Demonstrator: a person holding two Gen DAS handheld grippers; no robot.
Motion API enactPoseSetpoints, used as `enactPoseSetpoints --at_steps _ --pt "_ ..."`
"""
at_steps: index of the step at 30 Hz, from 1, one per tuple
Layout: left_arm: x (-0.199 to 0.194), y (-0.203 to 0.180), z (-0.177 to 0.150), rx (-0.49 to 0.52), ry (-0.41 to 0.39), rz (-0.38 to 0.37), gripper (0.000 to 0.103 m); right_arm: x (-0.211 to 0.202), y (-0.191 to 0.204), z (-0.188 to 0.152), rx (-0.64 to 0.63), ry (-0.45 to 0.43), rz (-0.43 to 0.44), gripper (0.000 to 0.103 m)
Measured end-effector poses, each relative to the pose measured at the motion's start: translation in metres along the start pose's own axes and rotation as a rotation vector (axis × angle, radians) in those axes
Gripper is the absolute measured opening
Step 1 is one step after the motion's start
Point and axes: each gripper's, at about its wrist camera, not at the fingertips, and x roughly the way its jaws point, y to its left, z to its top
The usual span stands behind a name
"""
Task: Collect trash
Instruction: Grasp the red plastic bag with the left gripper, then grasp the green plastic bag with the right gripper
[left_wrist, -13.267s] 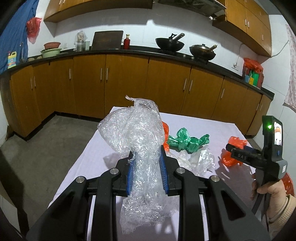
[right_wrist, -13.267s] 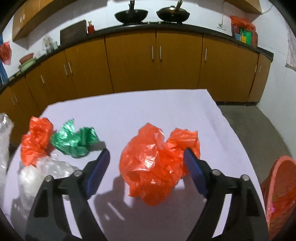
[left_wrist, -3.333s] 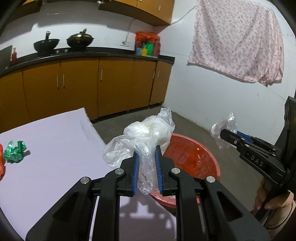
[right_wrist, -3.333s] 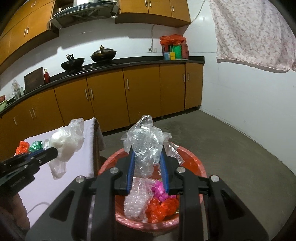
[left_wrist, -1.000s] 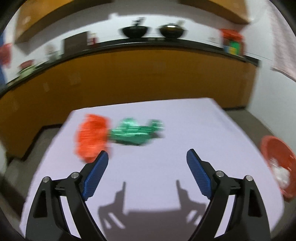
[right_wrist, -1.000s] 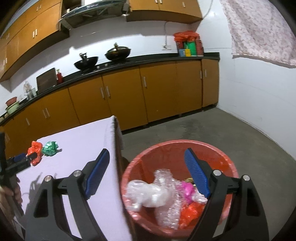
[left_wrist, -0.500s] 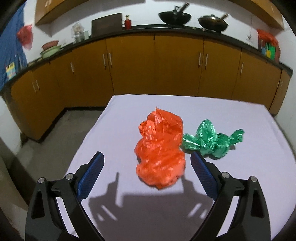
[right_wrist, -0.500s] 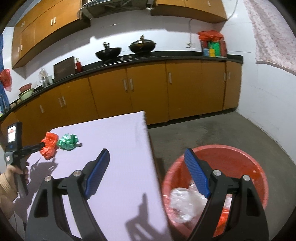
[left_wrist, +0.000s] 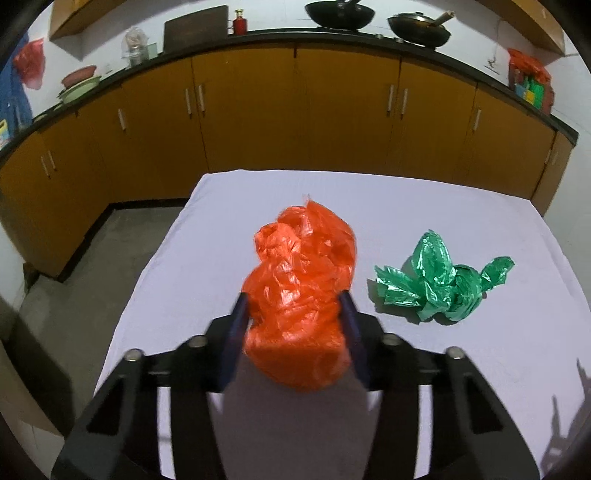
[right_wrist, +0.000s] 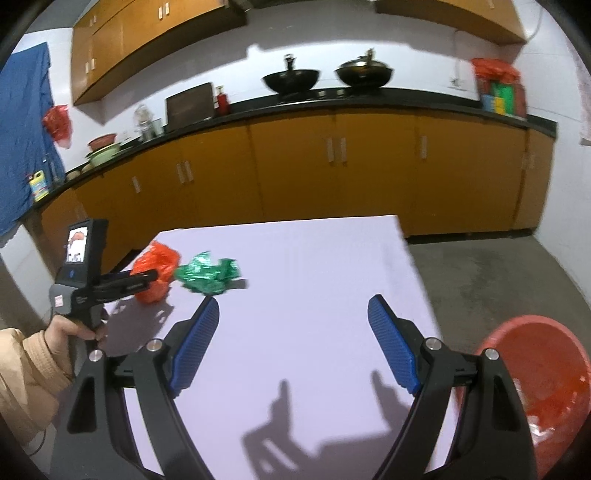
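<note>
Nearest, the right gripper (right_wrist: 293, 341) hangs over the white-covered table (right_wrist: 314, 266), its blue pads spread wide with nothing between them. To its right, on the floor beside the table, stands the red basin (right_wrist: 546, 365) with crumpled plastic inside. Farther along the table, the left gripper (left_wrist: 295, 314), its jaws having just been closing, presses both pads against the orange plastic bag (left_wrist: 303, 291), which rests on the cloth. Just right of it, apart, lies the green plastic bag (left_wrist: 439, 284). Beyond, brown cabinets (left_wrist: 295, 110) carry two woks (left_wrist: 340, 14).
</note>
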Motion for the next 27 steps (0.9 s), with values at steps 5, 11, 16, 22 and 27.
enactPoseSetpoints --at_steps 5,11,16,22,27 --pt "-0.011 0.008 -0.009 -0.002 -0.041 -0.018 0.027 0.031 0.027 0.015 -0.02 0.032 0.068 0.073" --pt "-0.036 0.043 -0.022 -0.08 -0.091 -0.015 0.027 0.08 0.06 0.028 -0.052 0.078 0.12 0.071" --pt "-0.056 0.075 -0.025 -0.159 -0.13 0.001 0.027 0.127 0.083 0.03 -0.069 0.127 0.114 0.071" --pt "-0.073 0.095 -0.029 -0.182 -0.16 0.029 0.027 0.181 0.079 0.035 0.025 0.195 0.085 0.071" --pt "-0.071 0.096 -0.032 -0.192 -0.15 0.031 0.027 0.21 0.071 0.027 0.078 0.264 0.08 0.052"
